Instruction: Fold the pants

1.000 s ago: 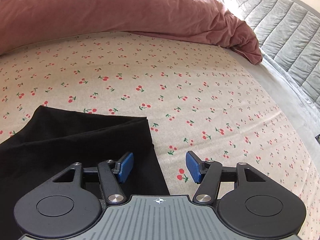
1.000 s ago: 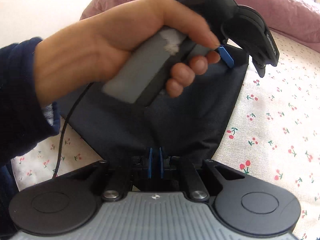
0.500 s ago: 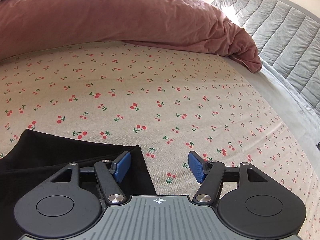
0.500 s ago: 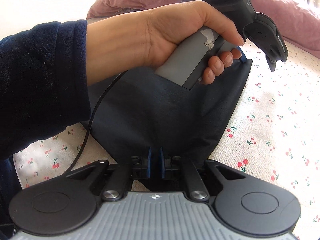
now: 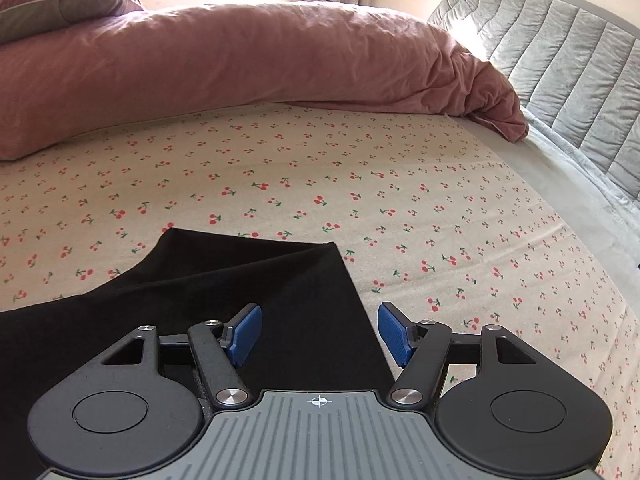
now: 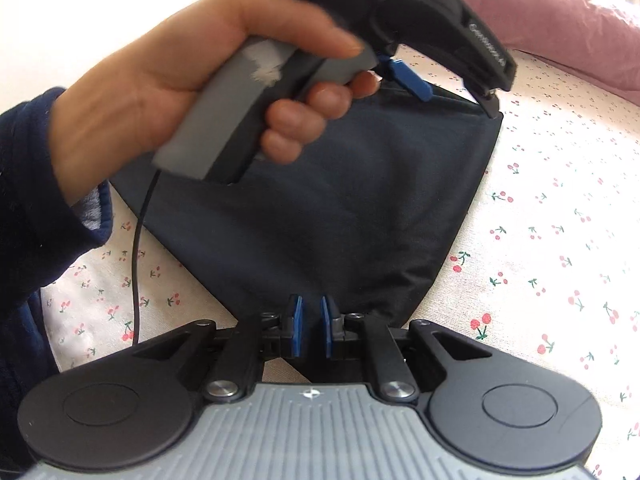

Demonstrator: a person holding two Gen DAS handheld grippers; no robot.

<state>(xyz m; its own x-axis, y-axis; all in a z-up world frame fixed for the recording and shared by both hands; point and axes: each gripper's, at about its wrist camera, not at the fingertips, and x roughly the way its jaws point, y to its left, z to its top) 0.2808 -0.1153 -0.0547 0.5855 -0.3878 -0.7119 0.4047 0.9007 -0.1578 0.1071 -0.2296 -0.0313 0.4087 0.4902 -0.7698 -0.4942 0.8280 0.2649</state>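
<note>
Fingers (image 5: 246, 334) of left gripper (image 5: 319, 334) parted over pants (image 5: 256, 280); right gripper (image 6: 311, 330) barely apart, grip unclear.

pants (image 5: 256, 300) on sheet (image 5: 400, 200) | duvet (image 5: 240, 64) behind | headboard (image 5: 560, 64) right

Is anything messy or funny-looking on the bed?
Nothing is spilled or broken. The black folded pants lie flat on the cherry-print bed sheet. The only untidy thing is the crumpled pink duvet bunched along the far side, one corner sagging toward the grey quilted headboard.
</note>
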